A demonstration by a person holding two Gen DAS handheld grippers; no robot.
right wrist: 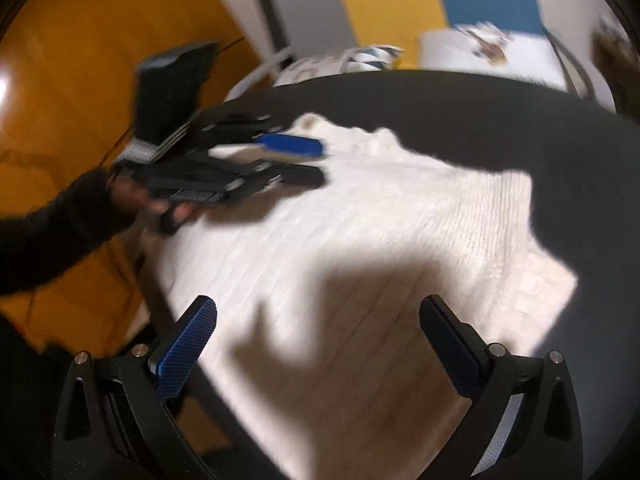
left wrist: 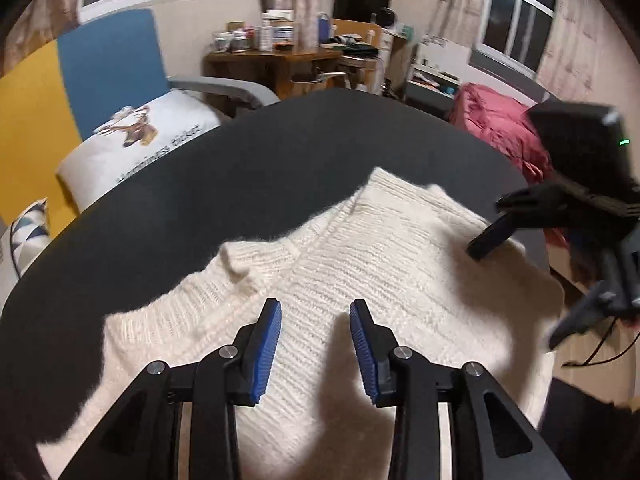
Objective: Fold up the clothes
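Note:
A cream knit sweater lies spread on a dark round table. In the left wrist view my left gripper hovers over the sweater's near part, blue pads apart and nothing between them. My right gripper reaches in from the right over the sweater's right edge. In the right wrist view the right gripper stands wide open above the sweater, which is blurred. The left gripper is at the sweater's far left corner, held by a hand in a dark sleeve.
A pink garment is heaped beyond the table's right rim. A blue-backed chair with a white printed cushion stands at the far left, a cluttered wooden desk behind it. The table edge runs under my right gripper's left finger.

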